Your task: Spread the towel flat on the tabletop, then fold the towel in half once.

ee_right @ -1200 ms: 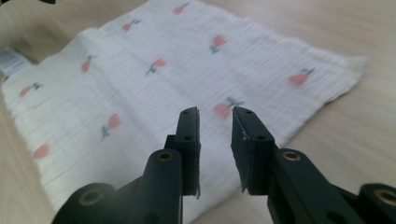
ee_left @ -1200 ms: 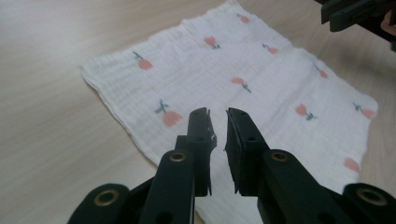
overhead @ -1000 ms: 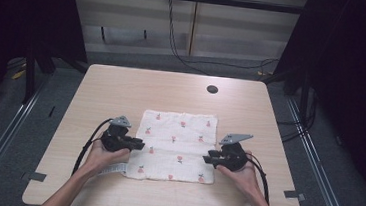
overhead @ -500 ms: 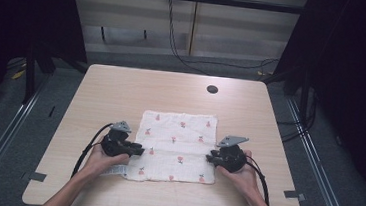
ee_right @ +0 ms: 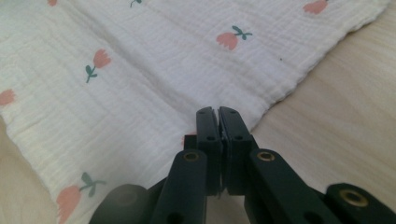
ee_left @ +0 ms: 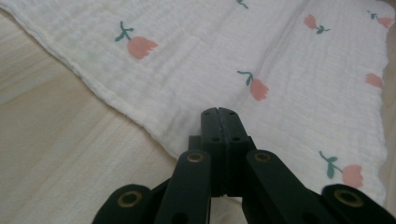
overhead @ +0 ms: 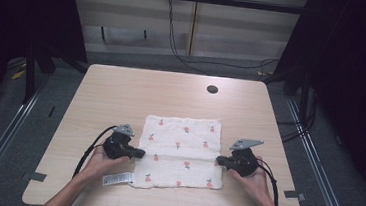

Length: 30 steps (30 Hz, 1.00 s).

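Tulip-print cloth (overhead: 180,152): spread flat on table (overhead: 121,92), between both claws. Left gripper (overhead: 139,154) and right gripper (overhead: 218,161) drawn nearer the person than before, jaws pressed together at opposite side edges, grip on fabric unconfirmed. Probably a fold starting.

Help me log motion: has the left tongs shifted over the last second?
Yes. The left tongs has slid toward the person's side of the table, away from the round hole, staying by the cloth's left edge.

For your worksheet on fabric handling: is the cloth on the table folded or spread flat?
Spread flat: the cloth lies open on the table, one crease across it.
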### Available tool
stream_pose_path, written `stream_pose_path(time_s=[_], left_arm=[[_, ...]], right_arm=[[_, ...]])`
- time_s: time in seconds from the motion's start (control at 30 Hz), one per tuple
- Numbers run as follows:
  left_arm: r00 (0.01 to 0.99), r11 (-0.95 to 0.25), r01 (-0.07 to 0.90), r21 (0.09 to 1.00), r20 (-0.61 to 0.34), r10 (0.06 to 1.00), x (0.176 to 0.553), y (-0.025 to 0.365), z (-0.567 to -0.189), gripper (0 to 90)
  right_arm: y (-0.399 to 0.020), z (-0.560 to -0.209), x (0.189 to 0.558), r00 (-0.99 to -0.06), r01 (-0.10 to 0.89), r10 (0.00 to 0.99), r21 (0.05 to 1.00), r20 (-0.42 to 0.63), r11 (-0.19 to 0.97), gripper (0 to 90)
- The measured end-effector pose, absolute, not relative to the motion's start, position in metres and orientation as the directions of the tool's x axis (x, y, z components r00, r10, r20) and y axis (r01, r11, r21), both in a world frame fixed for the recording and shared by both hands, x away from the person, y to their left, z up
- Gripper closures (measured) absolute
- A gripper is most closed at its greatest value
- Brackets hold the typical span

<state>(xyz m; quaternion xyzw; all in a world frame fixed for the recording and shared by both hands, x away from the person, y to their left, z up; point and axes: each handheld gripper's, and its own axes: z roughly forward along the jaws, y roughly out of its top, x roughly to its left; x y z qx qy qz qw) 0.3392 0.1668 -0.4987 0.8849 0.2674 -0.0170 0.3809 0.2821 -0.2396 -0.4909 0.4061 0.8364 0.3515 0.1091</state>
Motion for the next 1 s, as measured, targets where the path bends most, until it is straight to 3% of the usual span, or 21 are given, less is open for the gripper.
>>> stream_pose_path(time_s=[0.4, 0.5, 0.63, 1.0], left_arm=[[0.880, -0.601, 0.452, 0.659, -0.220, 0.421, 0.315, 0.164, -0.496, 90.0], [0.865, -0.566, 0.480, 0.671, -0.252, 0.434, 0.321, 0.165, -0.496, 81.2], [0.853, -0.533, 0.495, 0.686, -0.266, 0.449, 0.325, 0.167, -0.493, 70.0], [0.809, -0.514, 0.528, 0.676, -0.217, 0.546, 0.333, 0.164, -0.492, 68.7]], right_arm=[[-0.252, -0.486, 0.255, -0.642, 0.610, 0.749, 0.702, 0.165, 0.368, 86.1], [-0.250, -0.486, 0.259, -0.641, 0.599, 0.751, 0.715, 0.158, 0.362, 74.4], [-0.252, -0.481, 0.264, -0.630, 0.596, 0.758, 0.730, 0.168, 0.335, 69.8], [-0.253, -0.473, 0.288, -0.610, 0.598, 0.770, 0.747, 0.189, 0.290, 65.9]])
